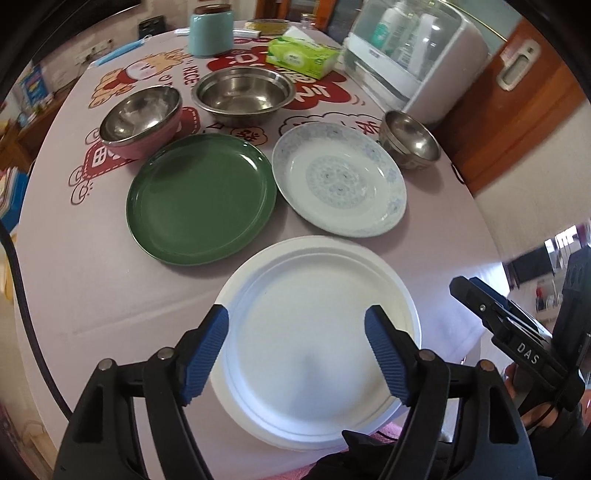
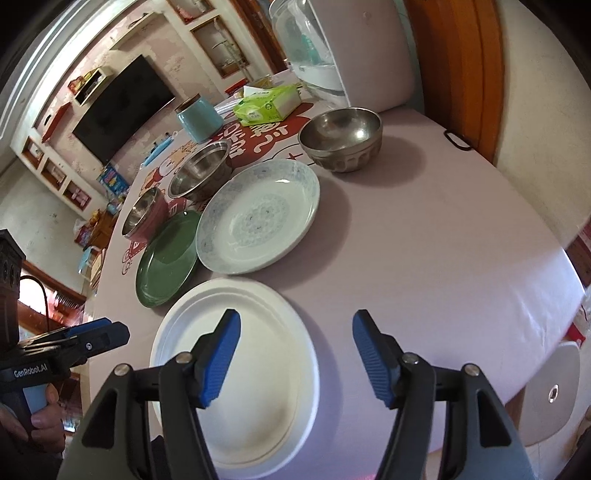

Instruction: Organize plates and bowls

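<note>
A white plate (image 1: 314, 343) (image 2: 243, 373) lies at the table's near edge. Behind it lie a green plate (image 1: 201, 197) (image 2: 166, 262) and a blue-patterned plate (image 1: 338, 182) (image 2: 258, 221). Further back stand a pink-sided steel bowl (image 1: 142, 118) (image 2: 144, 218), a wide steel bowl (image 1: 242, 94) (image 2: 201, 170) and a small steel bowl (image 1: 410, 138) (image 2: 341, 138). My left gripper (image 1: 297, 325) is open above the white plate, holding nothing. My right gripper (image 2: 295, 332) is open and empty over the white plate's right rim.
A teal canister (image 1: 211, 31) (image 2: 199, 116), a green tissue pack (image 1: 301, 55) (image 2: 267, 105) and a white appliance with bottles (image 1: 417, 55) (image 2: 340, 48) stand at the table's far side. The table (image 2: 424, 258) drops off close in front.
</note>
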`<state>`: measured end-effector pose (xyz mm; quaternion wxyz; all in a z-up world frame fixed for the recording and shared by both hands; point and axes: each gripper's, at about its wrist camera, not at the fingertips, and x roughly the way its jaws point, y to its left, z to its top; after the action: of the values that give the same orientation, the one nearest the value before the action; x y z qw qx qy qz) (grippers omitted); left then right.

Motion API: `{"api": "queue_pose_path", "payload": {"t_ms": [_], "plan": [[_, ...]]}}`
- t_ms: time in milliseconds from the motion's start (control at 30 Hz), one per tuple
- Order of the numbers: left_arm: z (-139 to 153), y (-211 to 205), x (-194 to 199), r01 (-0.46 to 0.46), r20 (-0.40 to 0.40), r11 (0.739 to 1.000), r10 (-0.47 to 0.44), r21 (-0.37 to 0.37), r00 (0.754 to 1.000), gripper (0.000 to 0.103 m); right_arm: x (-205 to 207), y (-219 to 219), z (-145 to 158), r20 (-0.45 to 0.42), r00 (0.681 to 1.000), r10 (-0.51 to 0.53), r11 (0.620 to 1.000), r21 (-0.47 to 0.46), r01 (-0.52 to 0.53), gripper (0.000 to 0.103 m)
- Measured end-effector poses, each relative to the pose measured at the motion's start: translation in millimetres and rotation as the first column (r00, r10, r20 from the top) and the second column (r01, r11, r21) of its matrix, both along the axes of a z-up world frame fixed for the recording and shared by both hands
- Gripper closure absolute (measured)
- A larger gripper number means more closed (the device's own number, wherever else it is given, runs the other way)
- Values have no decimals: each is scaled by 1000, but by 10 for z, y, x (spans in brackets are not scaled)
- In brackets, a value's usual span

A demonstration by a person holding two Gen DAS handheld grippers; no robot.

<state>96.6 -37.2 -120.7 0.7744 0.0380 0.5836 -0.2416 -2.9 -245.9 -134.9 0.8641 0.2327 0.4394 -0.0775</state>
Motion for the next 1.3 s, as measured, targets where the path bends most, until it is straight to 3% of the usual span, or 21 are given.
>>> {"api": "queue_pose_path", "payload": {"t_ms": [233, 667, 1300], "plan": [[0, -184, 80, -113, -3, 994, 113, 1, 994, 24, 193, -318, 4, 2, 995, 101, 994, 42, -101, 39], [-150, -398, 284, -303, -12, 952, 303, -38, 953, 24, 715, -829, -73, 24, 963, 268, 953, 137, -269, 39], [-706, -503, 623, -446, -86, 885, 438, -136, 895, 24, 1366, -998, -453, 10, 941, 339, 918, 218, -333, 39]]}}
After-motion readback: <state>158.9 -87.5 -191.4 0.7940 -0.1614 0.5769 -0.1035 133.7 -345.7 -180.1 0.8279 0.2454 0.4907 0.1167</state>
